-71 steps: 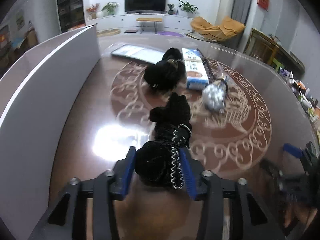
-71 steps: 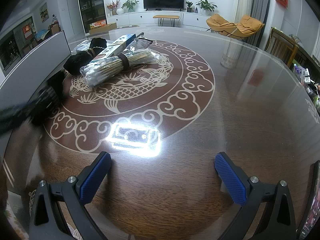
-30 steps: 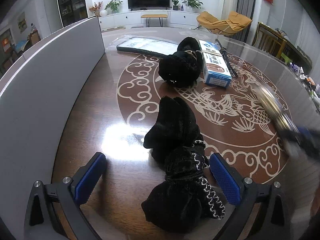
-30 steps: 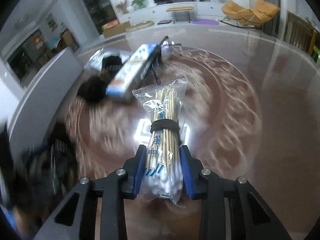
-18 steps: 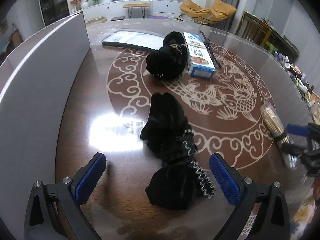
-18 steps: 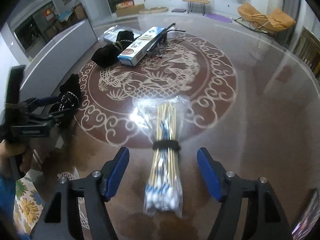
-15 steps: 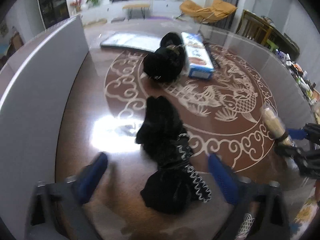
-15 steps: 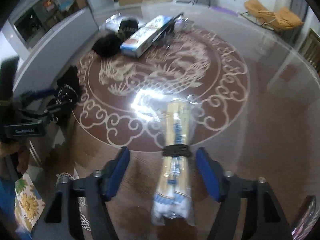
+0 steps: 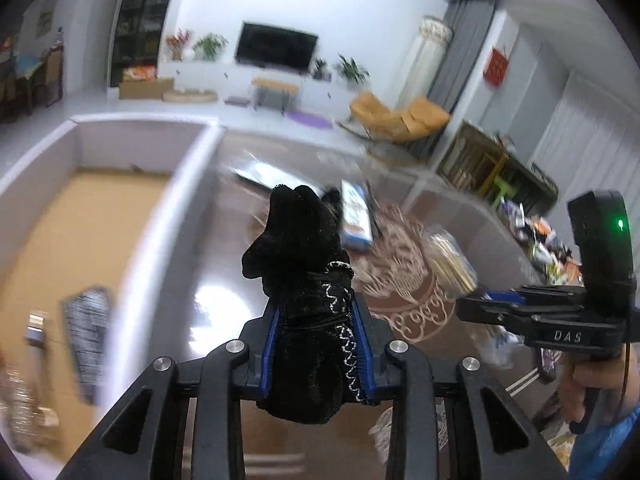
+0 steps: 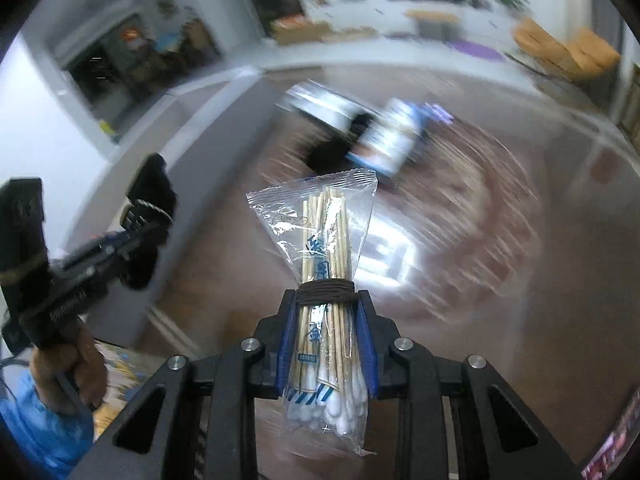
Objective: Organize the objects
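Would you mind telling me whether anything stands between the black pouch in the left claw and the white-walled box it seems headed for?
Only the box's near white wall lies between them. The left claw holds the black pouch above the table, beside that wall, and the box is open-topped, so nothing visible blocks the way over.

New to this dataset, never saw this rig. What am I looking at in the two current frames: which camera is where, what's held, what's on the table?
There is no robot arm here. A person holds a two-finger gripper in each hand, and each gripper carries a fisheye camera looking forward along its fingers.

Left wrist view: the left gripper is shut on a black drawstring pouch. To its left is an open white box with a tan floor. The right gripper shows at the right edge.

Right wrist view: the right gripper is shut on a clear bag of cotton swabs, bound with a dark band.

On the brown patterned table, blurred by motion, lie a blue and white carton and another dark item beside it.
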A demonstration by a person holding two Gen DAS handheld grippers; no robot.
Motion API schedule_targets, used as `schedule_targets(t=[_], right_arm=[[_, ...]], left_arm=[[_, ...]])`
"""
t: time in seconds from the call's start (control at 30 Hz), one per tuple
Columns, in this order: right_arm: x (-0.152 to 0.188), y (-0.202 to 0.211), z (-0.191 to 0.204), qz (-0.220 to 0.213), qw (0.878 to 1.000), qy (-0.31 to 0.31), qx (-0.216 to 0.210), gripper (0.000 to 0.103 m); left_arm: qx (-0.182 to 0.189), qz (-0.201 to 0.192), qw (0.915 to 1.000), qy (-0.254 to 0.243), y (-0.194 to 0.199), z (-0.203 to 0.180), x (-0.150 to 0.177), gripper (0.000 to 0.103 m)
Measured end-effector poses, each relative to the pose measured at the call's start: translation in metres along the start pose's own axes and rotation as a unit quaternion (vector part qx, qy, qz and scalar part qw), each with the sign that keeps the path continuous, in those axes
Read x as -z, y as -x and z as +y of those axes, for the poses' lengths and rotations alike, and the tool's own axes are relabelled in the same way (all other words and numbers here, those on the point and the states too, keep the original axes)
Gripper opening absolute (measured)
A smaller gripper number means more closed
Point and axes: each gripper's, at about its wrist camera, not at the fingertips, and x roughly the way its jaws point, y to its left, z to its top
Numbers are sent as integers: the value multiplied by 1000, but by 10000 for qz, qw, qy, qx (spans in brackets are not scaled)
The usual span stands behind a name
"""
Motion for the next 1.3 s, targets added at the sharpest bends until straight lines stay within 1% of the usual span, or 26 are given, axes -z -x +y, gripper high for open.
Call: schedule_targets(t=[0.07, 0.13, 0.17, 0.23, 0.3, 0.33, 0.4, 0.43, 0.47, 0.5, 0.53, 0.57, 0.6, 0.63, 0.67, 0.77, 0.83, 0.87, 0.9, 0.97, 1.0, 1.03, 1.13, 1.17, 1.23, 1.3], right_arm=[[-21, 1, 41, -184, 9988, 129, -426, 29], [-41, -8, 82, -304, 9958, 267, -817, 29], [-53, -15, 107, -318, 9933, 344, -1053, 29], [-67, -27, 141, -326, 9898, 465, -1308, 29], [-80, -48, 178, -265, 9863, 637, -1496, 29], [-86, -63, 197, -162, 9846, 683, -1603, 29], [-90, -87, 219, -13, 9826, 739, -1705, 29], [-91, -103, 234, 82, 9817, 830, -1714, 29], [-90, -115, 244, 173, 9815, 921, -1668, 30], [-88, -128, 252, 282, 9824, 1001, -1552, 33], [-85, -146, 261, 485, 9834, 1089, -1370, 39], [-81, -156, 264, 618, 9838, 1126, -1248, 61], [-76, -163, 266, 693, 9844, 1160, -1123, 80], [-71, -164, 266, 627, 9854, 1217, -1008, 82], [-68, -161, 265, 541, 9858, 1275, -951, 82], [-60, -143, 250, 165, 9872, 1423, -697, 84], [-56, -123, 226, -200, 9887, 1402, -498, 92], [-52, -114, 210, -402, 9893, 1359, -343, 99], [-47, -108, 195, -558, 9896, 1309, -192, 103], [-34, -97, 158, -790, 9896, 1185, 208, 103], [-26, -94, 138, -838, 9891, 1135, 434, 103], [-16, -93, 116, -852, 9885, 1054, 674, 103], [11, -88, 40, -618, 9856, 719, 1399, 103], [22, -87, 14, -528, 9830, 605, 1653, 103], [43, -78, -29, -437, 9781, 364, 2004, 103], [59, -67, -67, -390, 9728, 106, 2282, 103]], left_arm=[[-210, -71, 9997, 43, 26, 25, -7, 32], [-564, -93, 9983, 98, 47, 56, -11, 32], [-789, -84, 9968, 101, 55, 73, -13, 32], [-1274, -2, 9917, 148, 64, 107, -14, 32], [-1558, 141, 9872, 325, 69, 142, -13, 32], [-1691, 195, 9846, 405, 70, 156, -12, 32], [-1915, 390, 9792, 545, 67, 182, -9, 32], [-1991, 497, 9767, 633, 64, 192, -7, 34], [-2088, 643, 9730, 745, 59, 202, -4, 43], [-2181, 864, 9681, 879, 51, 211, 0, 52], [-2259, 1045, 9633, 1010, 46, 219, 3, 76], [-2325, 1173, 9589, 1124, 42, 224, 6, 88], [-2363, 1200, 9568, 1197, 40, 227, 9, 88], [-2372, 1177, 9565, 1224, 40, 226, 10, 88], [-2388, 1128, 9564, 1244, 42, 225, 12, 88], [-2474, 822, 9569, 1279, 55, 216, 12, 88], [-2482, 560, 9591, 1241, 64, 203, 10, 88], [-2513, 445, 9594, 1204, 69, 197, 8, 88], [-2538, 326, 9597, 1159, 74, 190, 8, 88], [-2513, 100, 9619, 1071, 81, 173, 6, 88], [-2434, 30, 9643, 1040, 71, 163, -5, 88], [-2310, -33, 9677, 1009, 75, 153, -5, 88], [-1737, -165, 9812, 826, 79, 107, -7, 88], [-1508, -219, 9858, 706, 78, 88, -9, 88], [-1056, -279, 9933, 373, 73, 44, -13, 88], [-635, -257, 9976, 21, 64, -2, -12, 94]])
